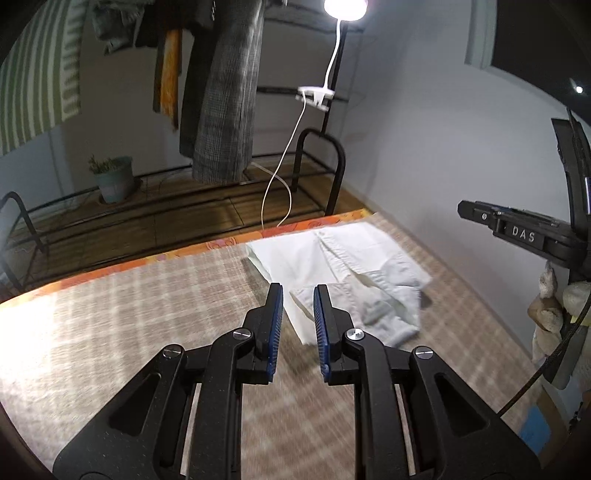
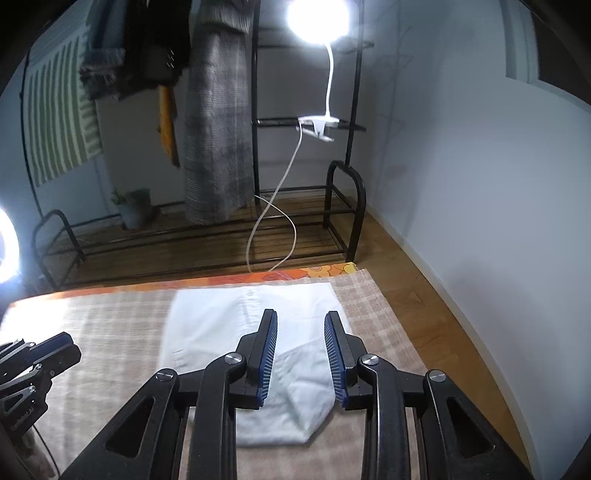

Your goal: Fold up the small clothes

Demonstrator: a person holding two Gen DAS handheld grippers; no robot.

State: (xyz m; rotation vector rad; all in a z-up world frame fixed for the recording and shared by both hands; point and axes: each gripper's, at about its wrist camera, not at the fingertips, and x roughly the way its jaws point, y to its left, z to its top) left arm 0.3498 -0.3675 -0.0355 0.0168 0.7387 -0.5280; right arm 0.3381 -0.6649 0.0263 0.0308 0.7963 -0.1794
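A small white garment [image 1: 343, 273] lies partly folded on the checked beige cloth [image 1: 147, 314] near the far right corner of the table; it also shows in the right wrist view [image 2: 229, 325]. My left gripper [image 1: 298, 290] is open and empty, held above the cloth with its tips near the garment's near left edge. My right gripper [image 2: 301, 317] is open and empty, hovering over the garment's middle. The right gripper's body [image 1: 517, 232] shows at the right edge of the left wrist view, and the left gripper [image 2: 33, 358] at the left edge of the right wrist view.
An orange patterned edge [image 2: 295, 274] borders the table's far side. Beyond stand a black metal rack [image 2: 343, 206] with hanging clothes [image 2: 218, 147], a clip lamp [image 2: 317, 18] with a white cord, and a potted plant [image 1: 112, 177]. A white wall [image 2: 480, 203] runs along the right.
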